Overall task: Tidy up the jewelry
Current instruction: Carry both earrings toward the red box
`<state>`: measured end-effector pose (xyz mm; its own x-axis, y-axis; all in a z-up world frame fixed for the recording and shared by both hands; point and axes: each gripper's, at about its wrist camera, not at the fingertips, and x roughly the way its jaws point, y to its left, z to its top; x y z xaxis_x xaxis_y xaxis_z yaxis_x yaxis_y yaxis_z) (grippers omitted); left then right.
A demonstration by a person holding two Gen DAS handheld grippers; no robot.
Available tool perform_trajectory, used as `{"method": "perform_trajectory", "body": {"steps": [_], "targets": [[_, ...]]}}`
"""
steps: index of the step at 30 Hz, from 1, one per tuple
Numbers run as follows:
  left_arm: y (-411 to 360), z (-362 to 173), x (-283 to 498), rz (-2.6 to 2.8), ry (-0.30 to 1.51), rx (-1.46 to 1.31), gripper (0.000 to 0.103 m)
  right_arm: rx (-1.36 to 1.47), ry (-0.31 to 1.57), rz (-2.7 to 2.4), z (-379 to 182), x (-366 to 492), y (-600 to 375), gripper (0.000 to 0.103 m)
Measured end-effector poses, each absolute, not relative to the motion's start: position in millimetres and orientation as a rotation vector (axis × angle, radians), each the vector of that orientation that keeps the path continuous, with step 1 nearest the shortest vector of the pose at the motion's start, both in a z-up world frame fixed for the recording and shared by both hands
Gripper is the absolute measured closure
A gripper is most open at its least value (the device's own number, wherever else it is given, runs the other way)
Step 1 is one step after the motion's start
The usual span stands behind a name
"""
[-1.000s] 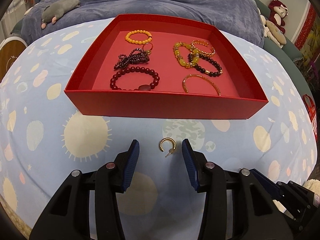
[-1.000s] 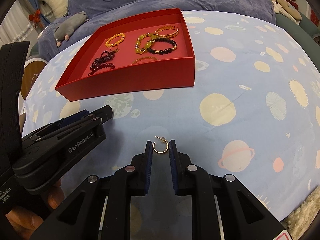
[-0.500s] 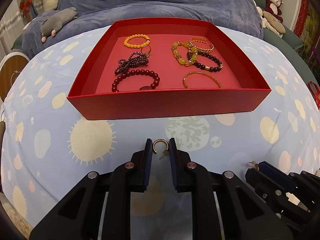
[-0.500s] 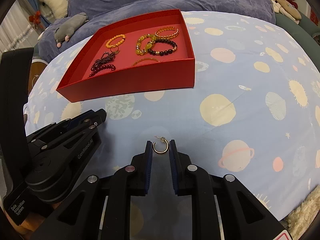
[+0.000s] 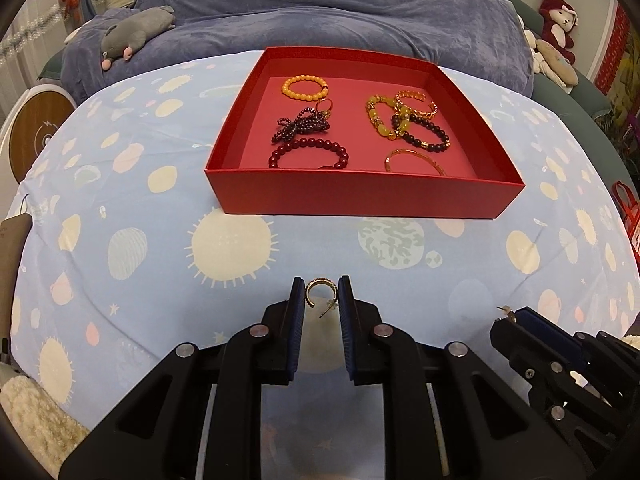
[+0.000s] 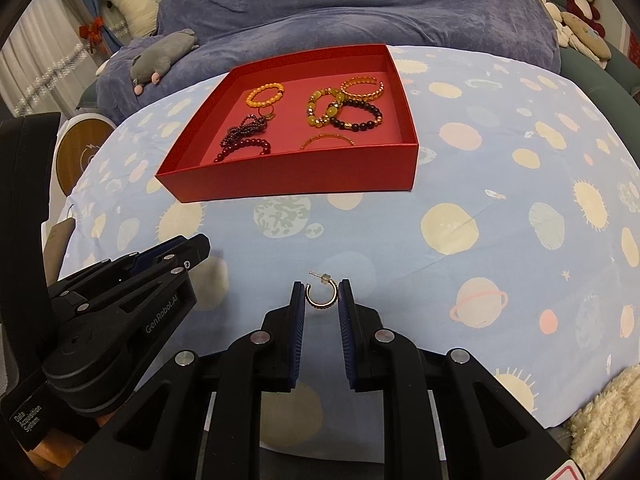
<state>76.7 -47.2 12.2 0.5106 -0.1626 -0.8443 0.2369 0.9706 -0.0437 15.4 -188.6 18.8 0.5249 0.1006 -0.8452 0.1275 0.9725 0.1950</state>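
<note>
Since a second ago the left gripper has shut from wide apart onto the hoop earring and both views now show the red box from higher and farther off; the right gripper held its own earring throughout. At upper left of the box floor lie an orange bead bracelet, a dark purple strand and a deep red bead bracelet; toward the upper right sit a yellow-green bracelet, a gold chain bangle, a black bead bracelet and a thin gold bangle. So the bracelets look sorted already, and what seems left is the pair of earrings, neither yet in the box. Both grippers hover low in the frame over the planet-print cloth, pointing toward the box, well short of its near wall. Each is clamped across a hoop: the left with the post trailing back between the pads, the second earring in the right with its post sticking forward. I judge both grips secure but slight.
</note>
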Motion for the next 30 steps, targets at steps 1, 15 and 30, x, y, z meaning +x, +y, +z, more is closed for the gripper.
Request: {"method": "perform_trajectory", "body": {"steps": [1, 15, 30], "targets": [[-45.5, 14.4, 74.8, -0.239, 1.005, 0.078, 0.086, 0.241, 1.017, -0.011, 21.1, 14.2, -186.1, 0.086], [-29.6, 40.7, 52.6, -0.234, 0.970, 0.054, 0.086, 0.189, 0.965, 0.034, 46.8, -2.1, -163.2, 0.086], [-32.6, 59.8, 48.4, -0.232, 0.939, 0.060, 0.086, 0.186, 0.921, 0.032, 63.8, -6.0, -167.2, 0.086]]}}
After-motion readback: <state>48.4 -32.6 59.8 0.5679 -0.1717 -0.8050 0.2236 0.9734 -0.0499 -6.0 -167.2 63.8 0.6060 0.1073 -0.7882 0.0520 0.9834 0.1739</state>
